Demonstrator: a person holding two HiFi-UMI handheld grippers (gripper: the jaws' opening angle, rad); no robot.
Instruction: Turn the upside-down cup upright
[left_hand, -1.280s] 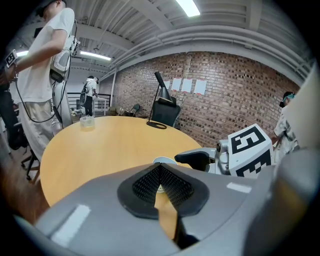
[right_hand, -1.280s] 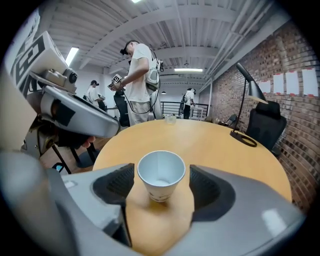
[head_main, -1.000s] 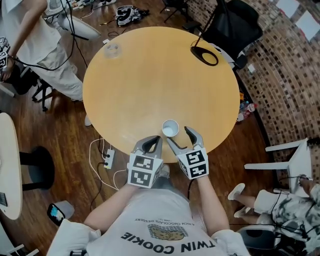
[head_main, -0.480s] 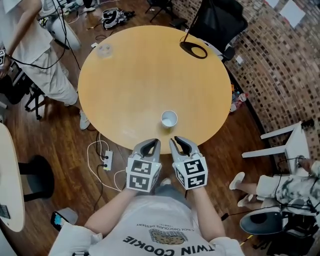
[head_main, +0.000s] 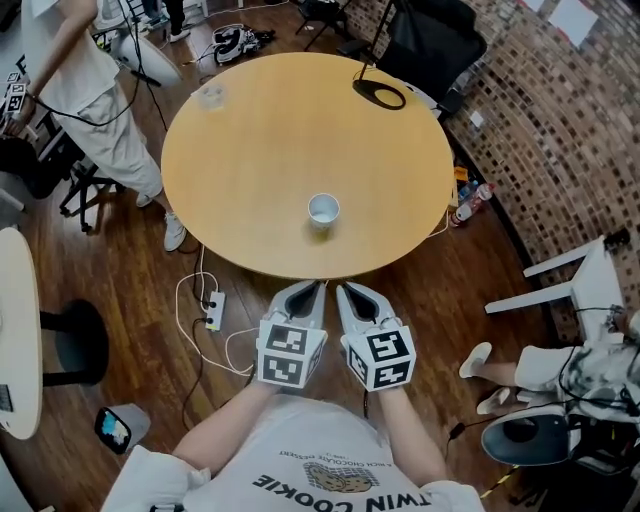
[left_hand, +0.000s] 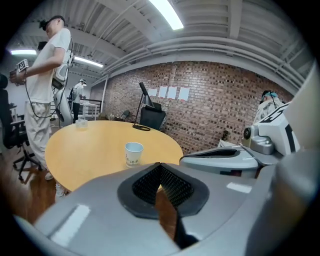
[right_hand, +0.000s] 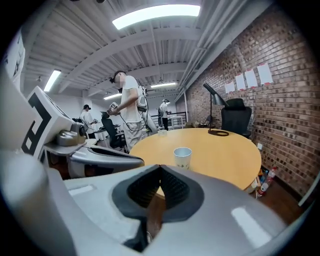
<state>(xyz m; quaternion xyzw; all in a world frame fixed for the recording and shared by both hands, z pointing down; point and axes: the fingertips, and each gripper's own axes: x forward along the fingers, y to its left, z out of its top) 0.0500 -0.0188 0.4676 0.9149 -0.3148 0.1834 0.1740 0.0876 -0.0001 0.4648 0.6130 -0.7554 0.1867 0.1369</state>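
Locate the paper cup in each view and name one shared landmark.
Head view: cup upright, just above centre, by the near edge of the table.
Left gripper view: cup left of centre.
Right gripper view: cup just right of centre.
Shared landmark: black ring base across the table.

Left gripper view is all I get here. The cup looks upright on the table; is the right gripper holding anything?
Observer: No. The right gripper shows in its own view with jaws shut, pads together and nothing between them.
Operator: Where do both grippers sit relative to the table?
Observer: In the head view, the left gripper and the right one are side by side, off the near edge of the table, over the wooden floor.
Operator: Anything inside the cup?
Observer: From above, the cup has its mouth facing up, and its inside looks plain white, seemingly empty.
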